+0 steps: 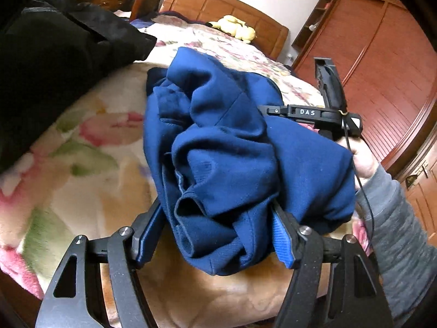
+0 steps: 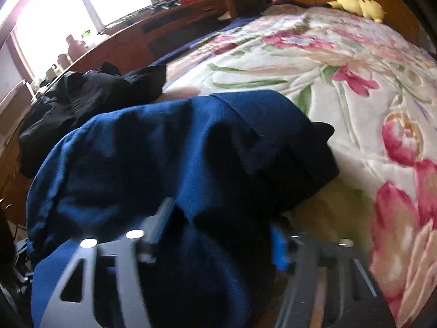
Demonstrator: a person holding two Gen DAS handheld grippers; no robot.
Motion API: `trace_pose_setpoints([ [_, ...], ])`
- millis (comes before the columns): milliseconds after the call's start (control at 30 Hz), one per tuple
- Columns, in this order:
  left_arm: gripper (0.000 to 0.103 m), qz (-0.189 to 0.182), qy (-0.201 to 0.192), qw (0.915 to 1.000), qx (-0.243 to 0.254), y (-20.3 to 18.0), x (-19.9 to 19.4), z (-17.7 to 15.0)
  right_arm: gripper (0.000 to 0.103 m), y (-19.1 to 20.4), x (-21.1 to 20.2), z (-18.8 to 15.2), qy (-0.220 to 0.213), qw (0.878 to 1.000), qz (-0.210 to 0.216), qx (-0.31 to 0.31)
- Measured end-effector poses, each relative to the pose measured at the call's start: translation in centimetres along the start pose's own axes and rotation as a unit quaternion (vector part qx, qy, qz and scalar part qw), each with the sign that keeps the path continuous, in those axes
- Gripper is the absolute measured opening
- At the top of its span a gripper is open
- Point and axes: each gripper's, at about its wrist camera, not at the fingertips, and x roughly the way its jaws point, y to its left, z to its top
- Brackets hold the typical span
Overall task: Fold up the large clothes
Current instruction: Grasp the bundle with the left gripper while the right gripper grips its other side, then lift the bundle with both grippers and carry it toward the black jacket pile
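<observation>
Close by, the left gripper (image 1: 218,235) and right gripper (image 2: 215,235) both pinch the bunched blue top (image 1: 232,150) over the flowery blanket (image 1: 90,147). No neat folds yet. Beyond it lies a black garment (image 1: 54,63).

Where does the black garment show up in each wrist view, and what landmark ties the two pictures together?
Left wrist: black garment fills the upper left, left of the blue garment.
Right wrist: black garment lies at left centre, behind the blue garment.
Shared landmark: yellow plush toy by the headboard.
</observation>
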Motion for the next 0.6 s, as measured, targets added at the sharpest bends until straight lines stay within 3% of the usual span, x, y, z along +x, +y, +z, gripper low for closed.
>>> trace_pose_setpoints([
  [33, 0.058, -0.006, 0.001, 1.0, 0.002, -0.2, -0.1, 0.1, 0.022, 0.3, -0.3, 0.0, -0.006, 1.0, 0.005, -0.01],
  [67, 0.052, -0.009, 0.002, 0.9999, 0.006, -0.6, -0.3, 0.1, 0.019, 0.6, -0.7, -0.2, -0.014, 1.0, -0.003, -0.019],
  [167, 0.038, -0.037, 0.005, 0.9993, 0.007, -1.2, -0.7, 0.2, 0.013, 0.9, -1.8, -0.4, -0.042, 0.999, -0.021, -0.02],
  [300, 0.021, -0.054, -0.021, 0.9983, 0.003, -1.6, -2.1, 0.3, 0.011, 1.1, -4.1, -0.4, -0.091, 0.995, -0.032, -0.018],
  [600, 0.018, -0.04, -0.08, 0.9946, 0.053, -3.3, -5.4, 1.9, 0.01, 3.0, -9.0, 0.0, -0.147, 0.987, -0.055, -0.041],
])
